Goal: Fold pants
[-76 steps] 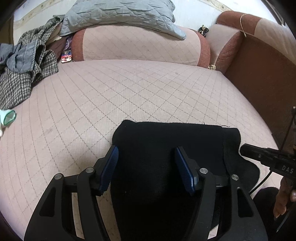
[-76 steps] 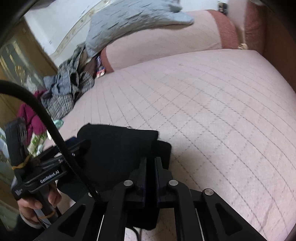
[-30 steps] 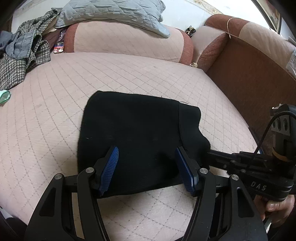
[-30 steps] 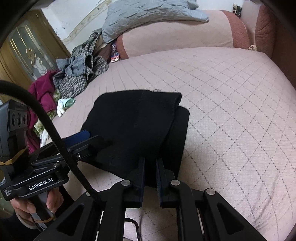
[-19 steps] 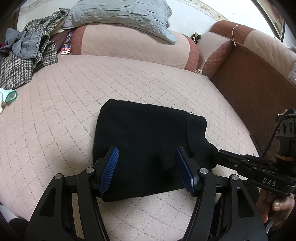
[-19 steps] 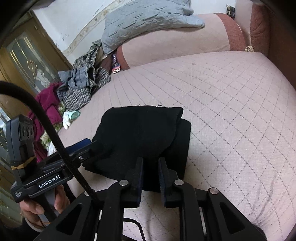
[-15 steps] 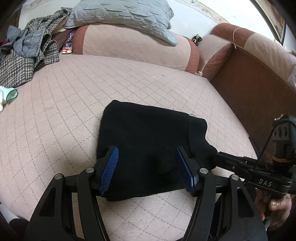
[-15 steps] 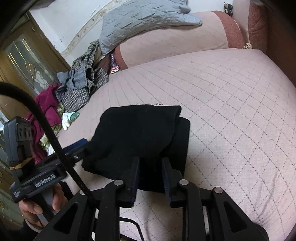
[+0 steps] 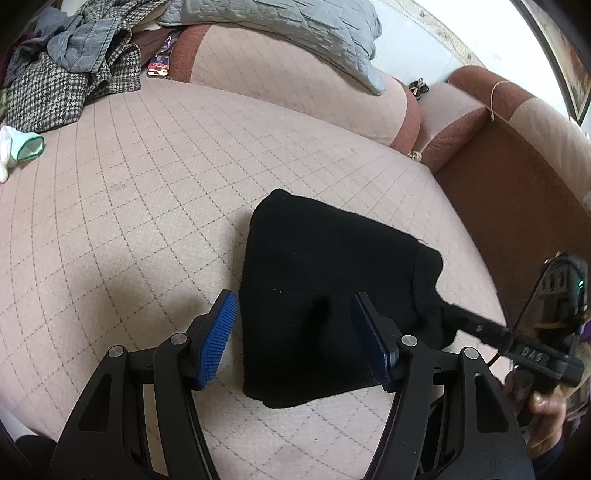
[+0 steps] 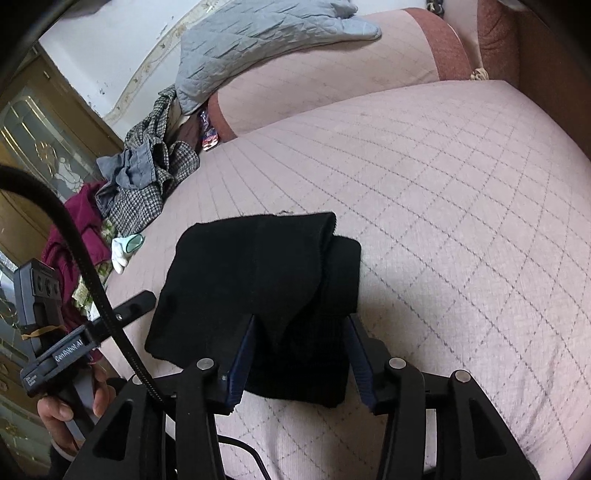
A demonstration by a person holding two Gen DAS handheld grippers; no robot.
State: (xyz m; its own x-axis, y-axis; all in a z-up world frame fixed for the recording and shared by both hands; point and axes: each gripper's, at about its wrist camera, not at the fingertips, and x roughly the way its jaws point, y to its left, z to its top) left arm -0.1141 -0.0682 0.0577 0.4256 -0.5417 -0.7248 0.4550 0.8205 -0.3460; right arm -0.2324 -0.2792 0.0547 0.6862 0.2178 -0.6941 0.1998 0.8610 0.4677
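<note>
Black knit pants [image 9: 332, 291] lie folded into a compact, roughly square bundle on the pink quilted bed cover [image 9: 129, 206], near the front edge of the bed. In the right wrist view the bundle [image 10: 258, 280] shows a stepped right side, an upper layer ending short of a lower layer that projects toward the open cover. Left gripper [image 9: 295, 332]: jaws spread wide, blue ribbed pads [image 9: 216, 341] clear of the cloth on the left, the right pad over the bundle's near part; whether that pad touches the fabric cannot be told, and nothing is pinched. Right gripper [image 10: 299, 354]: jaws have just been opening and now stand apart, with the near right corner of the bundle between them; the pads do not visibly press on it. In the left wrist view the right gripper enters from the right, its tip at the bundle's right edge, held by a hand [image 9: 543, 410] at the frame's lower right. In the right wrist view the left gripper's finger lies just beside the bundle's left edge, its handle held by the other hand [image 10: 70, 410]. Background: a grey quilted pillow [image 9: 288, 26] rests on a pink bolster [image 9: 295, 88] at the head of the bed; a heap of checked and grey clothes [image 9: 66, 74] sits at the far left, a white and green item [image 9: 18, 151] near it.
</note>
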